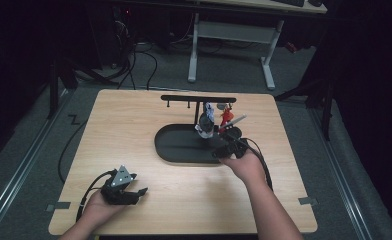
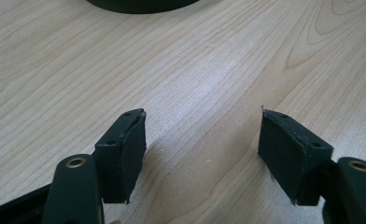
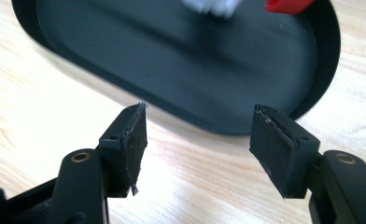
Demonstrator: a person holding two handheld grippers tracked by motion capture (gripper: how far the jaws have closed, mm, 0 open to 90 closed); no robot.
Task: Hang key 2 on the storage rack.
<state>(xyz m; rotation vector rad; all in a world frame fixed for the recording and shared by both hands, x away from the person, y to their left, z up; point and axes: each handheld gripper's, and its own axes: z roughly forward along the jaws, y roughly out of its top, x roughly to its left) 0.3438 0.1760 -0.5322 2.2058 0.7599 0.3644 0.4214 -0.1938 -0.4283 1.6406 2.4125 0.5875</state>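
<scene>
1. The left gripper (image 1: 134, 191) rests low on the wooden tabletop (image 1: 134, 125) near its front left corner, held in the person's left hand (image 1: 101, 204); a black cable (image 1: 91, 187) trails from it toward the front edge.
2. In the left gripper view its fingers (image 2: 133, 154) stand wide apart with bare wood between them, holding nothing; a dark curved edge shows at the top of that view.
3. Near the tabletop's centre lies a black oval tray (image 1: 176, 145), with a black T-shaped stand (image 1: 198, 100) rising from it.
4. Small things hang from the stand's right side: a white and grey one (image 1: 207, 117) and a red one (image 1: 226, 116), too small to identify.
5. The right gripper (image 1: 223, 150) sits at the tray's right front rim, the right hand (image 1: 244, 164) reaching forward behind it.
6. In the right gripper view its fingers (image 3: 278, 149) are spread wide and empty, just short of the tray (image 3: 172, 70); blurred white and red shapes show at the top.
</scene>
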